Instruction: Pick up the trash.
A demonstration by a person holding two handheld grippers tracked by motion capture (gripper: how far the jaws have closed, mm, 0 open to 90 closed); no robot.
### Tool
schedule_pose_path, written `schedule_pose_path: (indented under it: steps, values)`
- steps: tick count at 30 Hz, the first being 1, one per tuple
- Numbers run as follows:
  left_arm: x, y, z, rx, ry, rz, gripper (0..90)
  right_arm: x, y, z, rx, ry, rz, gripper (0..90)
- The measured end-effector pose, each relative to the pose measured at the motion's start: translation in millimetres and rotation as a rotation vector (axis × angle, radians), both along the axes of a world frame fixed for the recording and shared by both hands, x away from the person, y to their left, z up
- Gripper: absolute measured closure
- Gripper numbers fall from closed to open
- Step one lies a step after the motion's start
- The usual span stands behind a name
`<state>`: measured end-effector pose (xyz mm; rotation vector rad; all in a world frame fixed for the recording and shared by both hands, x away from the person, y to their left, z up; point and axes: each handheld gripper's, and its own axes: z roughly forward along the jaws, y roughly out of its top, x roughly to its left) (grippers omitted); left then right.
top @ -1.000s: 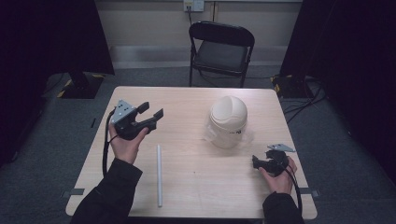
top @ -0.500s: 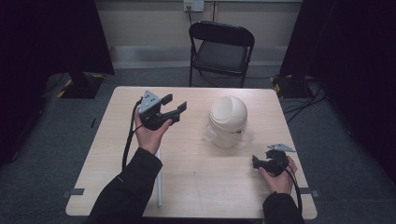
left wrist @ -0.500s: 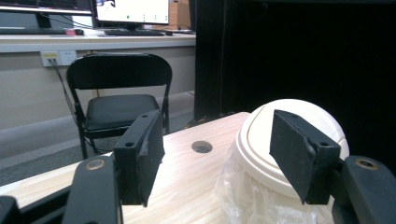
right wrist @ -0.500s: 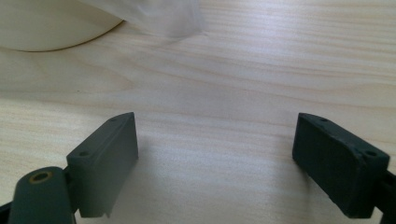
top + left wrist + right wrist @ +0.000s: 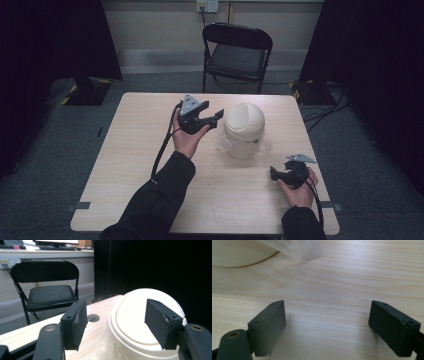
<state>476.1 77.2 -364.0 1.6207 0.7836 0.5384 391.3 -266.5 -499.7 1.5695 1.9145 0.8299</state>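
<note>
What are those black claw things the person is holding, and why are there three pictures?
Those are grippers: handheld tools with two black jaws that pinch things. The person holds a left gripper and a right gripper, both open and holding nothing. One picture comes from a camera above the pale wooden table. The other two come from small cameras riding on each gripper, looking along its jaws. On the table stands a cream-white domed plastic container with clear plastic wrap around its base. The left gripper hovers right beside it; the right one rests near the table's edge.

Bare table (image 5: 135,165) lies open; the domed container (image 5: 244,131) blocks the left claw (image 5: 214,118).
</note>
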Motion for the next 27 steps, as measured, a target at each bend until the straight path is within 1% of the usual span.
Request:
schedule_pose_path:
  steps: [1,2,3,4,8,9,10,11,12,13,15,18,20,21,25,27]
  values:
    - [0.0,0.0,0.0,0.000,0.000,0.000,34.5,0.0,0.0,0.0,0.000,0.000,0.000,13.6]
    - [2.9,-7.5,-4.0,0.005,0.008,-0.006,34.5,0.0,0.0,0.0,0.000,0.000,0.000,13.6]
    - [2.9,-7.5,-4.0,0.005,0.008,-0.006,34.5,0.0,0.0,0.0,0.000,0.000,0.000,13.6]
    - [6.1,-13.6,-8.7,0.010,0.023,-0.005,34.5,0.0,0.0,0.0,0.000,0.000,0.000,13.6]
    - [13.8,-22.4,-19.8,0.038,0.049,-0.009,34.5,0.0,0.0,0.0,0.000,0.000,0.000,13.6]
    - [13.8,-22.4,-19.8,0.038,0.049,-0.009,34.5,0.0,0.0,0.0,0.000,0.000,0.000,13.6]
    - [16.7,-27.0,-25.3,0.038,0.065,-0.010,34.4,0.0,0.0,0.0,0.000,0.000,0.000,13.6]
    - [16.7,-27.0,-25.3,0.038,0.065,-0.010,34.5,0.0,0.0,0.0,0.000,0.000,0.000,13.6]
    - [19.6,-30.6,-29.8,0.054,0.077,-0.010,34.5,0.0,0.0,0.0,0.000,0.000,0.000,13.6]
    - [19.6,-30.6,-29.8,0.054,0.077,-0.010,34.3,0.0,0.0,0.0,0.001,0.000,0.000,13.6]
    - [22.2,-36.4,-35.1,0.060,0.093,-0.010,34.4,0.0,0.0,0.0,0.001,0.000,0.000,13.6]
    - [24.5,-40.9,-38.7,0.074,0.103,-0.014,34.3,0.0,0.0,0.0,0.001,0.000,0.000,13.6]
    - [25.2,-42.4,-40.0,0.073,0.107,-0.012,34.3,0.0,0.0,0.0,0.001,0.000,0.000,13.6]
    - [26.4,-44.2,-41.4,0.084,0.107,-0.012,34.3,0.0,0.0,0.0,0.001,0.000,0.000,13.6]
    - [28.7,-48.9,-44.6,0.090,0.123,-0.015,34.3,0.0,0.0,0.0,0.001,0.000,0.000,13.6]
    - [29.0,-49.7,-44.9,0.093,0.122,-0.018,34.3,0.0,0.0,0.0,0.000,0.000,0.000,13.6]
